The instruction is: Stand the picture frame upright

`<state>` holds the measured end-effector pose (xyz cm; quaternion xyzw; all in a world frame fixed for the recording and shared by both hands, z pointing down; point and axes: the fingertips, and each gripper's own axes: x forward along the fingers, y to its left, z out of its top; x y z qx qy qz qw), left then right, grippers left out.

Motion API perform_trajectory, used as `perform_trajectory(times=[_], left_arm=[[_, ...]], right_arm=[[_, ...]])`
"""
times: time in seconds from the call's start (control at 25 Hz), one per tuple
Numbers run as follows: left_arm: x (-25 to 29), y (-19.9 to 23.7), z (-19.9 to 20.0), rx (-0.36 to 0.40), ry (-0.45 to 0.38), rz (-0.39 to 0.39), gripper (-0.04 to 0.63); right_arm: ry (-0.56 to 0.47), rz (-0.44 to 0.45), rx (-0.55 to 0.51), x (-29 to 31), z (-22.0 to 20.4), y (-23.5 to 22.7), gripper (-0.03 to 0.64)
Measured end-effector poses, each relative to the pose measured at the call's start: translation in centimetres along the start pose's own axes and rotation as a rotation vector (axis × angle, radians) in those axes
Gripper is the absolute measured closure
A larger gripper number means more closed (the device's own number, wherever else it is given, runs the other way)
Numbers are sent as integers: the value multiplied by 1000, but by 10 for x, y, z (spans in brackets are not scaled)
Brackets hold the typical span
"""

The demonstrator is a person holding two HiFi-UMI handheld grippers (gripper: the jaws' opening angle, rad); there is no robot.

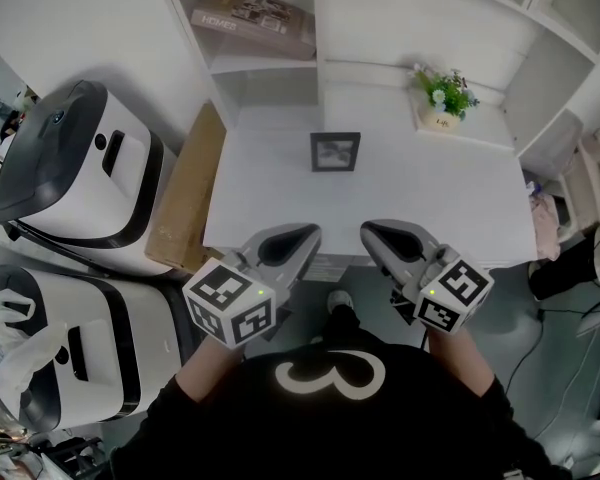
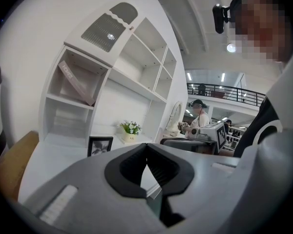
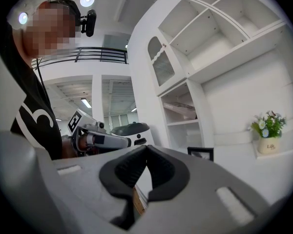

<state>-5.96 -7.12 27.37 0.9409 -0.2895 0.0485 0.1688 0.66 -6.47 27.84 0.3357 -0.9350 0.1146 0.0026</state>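
The small black picture frame [image 1: 335, 152] stands upright near the middle of the white desk [image 1: 440, 193], facing me. It also shows in the left gripper view as the frame [image 2: 100, 146] and in the right gripper view as the frame [image 3: 200, 153]. My left gripper [image 1: 308, 230] and right gripper [image 1: 368, 228] hover side by side over the desk's front edge, well short of the frame. Both are shut with nothing between the jaws. The left gripper's [image 2: 146, 147] jaws meet tip to tip, as do the right gripper's [image 3: 146, 147].
A potted flower plant [image 1: 442, 96] sits at the desk's back right. A white shelf unit holds a flat box [image 1: 255, 18]. Two white-and-grey machines [image 1: 75, 178] and a cardboard sheet [image 1: 185, 193] stand left of the desk. Another person [image 2: 200, 113] is far off.
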Motion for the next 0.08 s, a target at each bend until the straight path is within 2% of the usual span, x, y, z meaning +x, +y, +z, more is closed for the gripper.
perform_trajectory(times=[0.08], left_arm=[[1,1,0,1,1,2,586]], right_arm=[[1,0,1,0,0,-1,614]])
